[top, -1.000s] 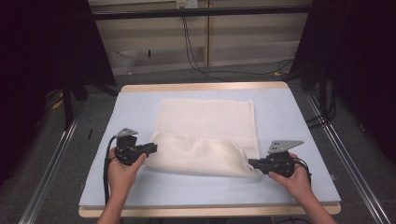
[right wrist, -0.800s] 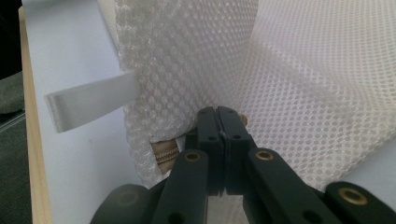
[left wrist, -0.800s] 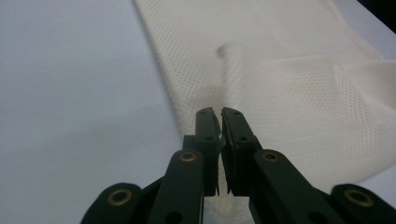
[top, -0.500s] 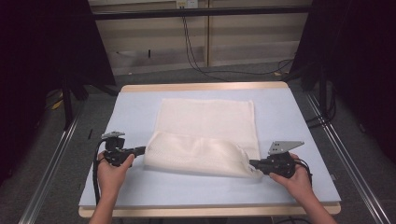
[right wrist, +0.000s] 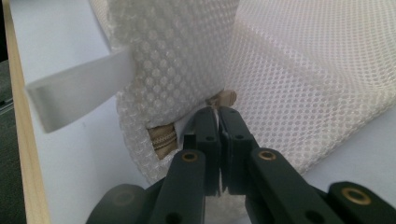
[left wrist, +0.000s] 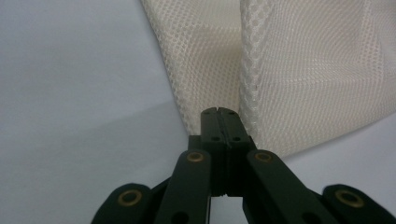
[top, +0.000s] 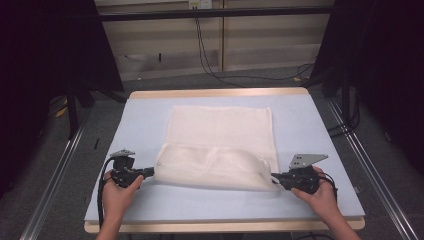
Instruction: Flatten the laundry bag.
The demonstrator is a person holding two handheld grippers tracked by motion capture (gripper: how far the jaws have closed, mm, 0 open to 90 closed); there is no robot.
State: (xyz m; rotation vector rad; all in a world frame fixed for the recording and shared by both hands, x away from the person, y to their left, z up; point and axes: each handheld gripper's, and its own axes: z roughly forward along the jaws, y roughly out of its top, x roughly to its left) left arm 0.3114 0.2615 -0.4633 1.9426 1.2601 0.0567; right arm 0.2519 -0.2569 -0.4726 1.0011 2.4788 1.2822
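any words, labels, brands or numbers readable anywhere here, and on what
None can be read.
White mesh laundry bag: no print visible.
Plain white fabric tab on the bag: blank.
Pale blue table mat: unmarked.
Small white plate on the back wall: too small and blurred to read.

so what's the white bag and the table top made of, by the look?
Bag: looks like soft synthetic mesh, off-white, matte; an open honeycomb weave shows in both gripper views, plus a smooth white ribbon tab and a beige zipper end. Table top: pale blue, smooth matte sheet, perhaps laminate, with a wood-look edge.
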